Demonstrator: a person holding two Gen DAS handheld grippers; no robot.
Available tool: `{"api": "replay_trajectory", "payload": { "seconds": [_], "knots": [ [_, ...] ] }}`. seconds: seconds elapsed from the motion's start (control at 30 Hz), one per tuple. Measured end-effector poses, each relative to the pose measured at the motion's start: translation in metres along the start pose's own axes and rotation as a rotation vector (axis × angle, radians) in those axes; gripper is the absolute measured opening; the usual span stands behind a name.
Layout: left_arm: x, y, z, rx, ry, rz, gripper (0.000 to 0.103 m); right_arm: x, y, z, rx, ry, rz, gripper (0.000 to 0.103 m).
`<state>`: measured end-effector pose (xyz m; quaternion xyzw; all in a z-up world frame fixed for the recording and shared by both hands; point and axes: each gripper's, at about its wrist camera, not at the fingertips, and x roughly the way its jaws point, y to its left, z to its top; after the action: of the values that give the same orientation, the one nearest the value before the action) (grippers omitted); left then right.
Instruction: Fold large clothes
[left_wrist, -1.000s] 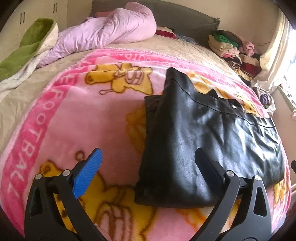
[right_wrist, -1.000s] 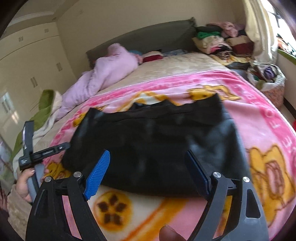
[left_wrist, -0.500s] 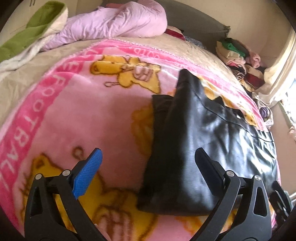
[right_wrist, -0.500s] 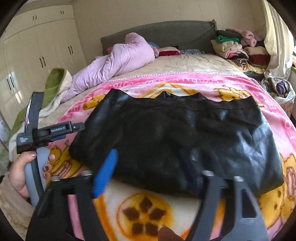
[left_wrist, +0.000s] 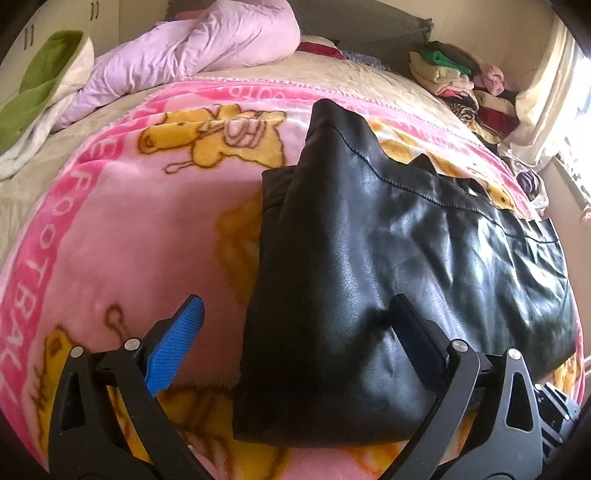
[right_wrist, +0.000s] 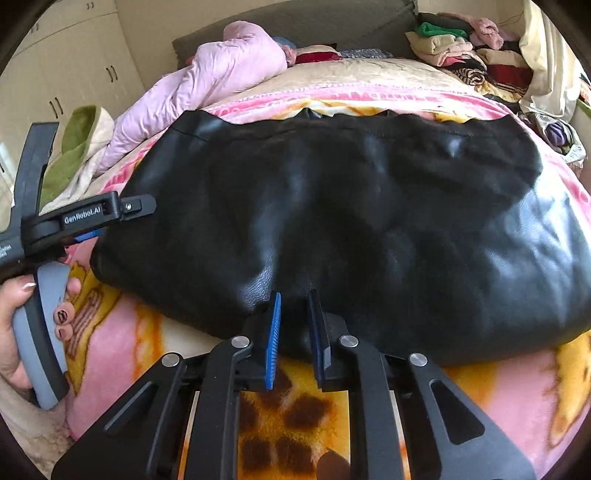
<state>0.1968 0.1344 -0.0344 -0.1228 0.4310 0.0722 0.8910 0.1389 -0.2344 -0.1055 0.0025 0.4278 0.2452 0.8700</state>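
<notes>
A black leather garment (left_wrist: 406, 240) lies folded flat on the pink cartoon blanket (left_wrist: 129, 229). My left gripper (left_wrist: 295, 301) is open and straddles the garment's near left corner: one finger rests on the leather, and the blue pad (left_wrist: 177, 343) hangs over the blanket. In the right wrist view the same garment (right_wrist: 369, 206) fills the middle. My right gripper (right_wrist: 293, 306) is closing on the garment's near edge, and a raised pinch of leather sits between its pads. The left gripper (right_wrist: 118, 221) shows at the left, held by a hand (right_wrist: 14, 314).
A crumpled lilac quilt (left_wrist: 192, 51) lies at the head of the bed, with a green-and-cream blanket (left_wrist: 40, 85) to the left. Stacked folded clothes (right_wrist: 461, 48) fill the far right corner beside a curtain (right_wrist: 546, 62). White wardrobe doors (right_wrist: 74, 74) stand at the left.
The right gripper dropped to the garment's near edge and its jaws went from wide open to nearly shut on the leather. The left gripper moved slightly lower and closer to the corner, still open.
</notes>
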Motion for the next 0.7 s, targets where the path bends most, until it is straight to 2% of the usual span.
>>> {"api": "replay_trajectory", "payload": {
  "seconds": [0.13, 0.2, 0.27, 0.37, 0.5, 0.7],
  "knots": [
    [0.004, -0.003, 0.001, 0.013, 0.000, 0.005, 0.093, -0.002, 0.000, 0.003, -0.036, 0.028, 0.008, 0.014],
    [0.006, -0.005, 0.001, 0.023, 0.002, 0.011, 0.093, -0.011, -0.004, 0.014, -0.015, 0.042, 0.051, 0.014],
    [0.007, -0.005, 0.001, 0.026, 0.003, 0.013, 0.093, -0.021, -0.012, 0.026, 0.019, 0.004, 0.082, 0.015],
    [0.008, -0.004, 0.001, 0.012, 0.004, 0.001, 0.093, -0.025, -0.021, 0.050, 0.029, -0.049, 0.042, 0.015],
    [0.012, -0.002, 0.001, 0.007, 0.011, -0.012, 0.094, -0.011, -0.030, 0.087, 0.049, -0.065, 0.029, 0.015],
    [0.022, 0.007, 0.003, -0.042, 0.030, -0.067, 0.095, 0.036, -0.038, 0.140, 0.072, -0.051, -0.012, 0.015]
  ]
}}
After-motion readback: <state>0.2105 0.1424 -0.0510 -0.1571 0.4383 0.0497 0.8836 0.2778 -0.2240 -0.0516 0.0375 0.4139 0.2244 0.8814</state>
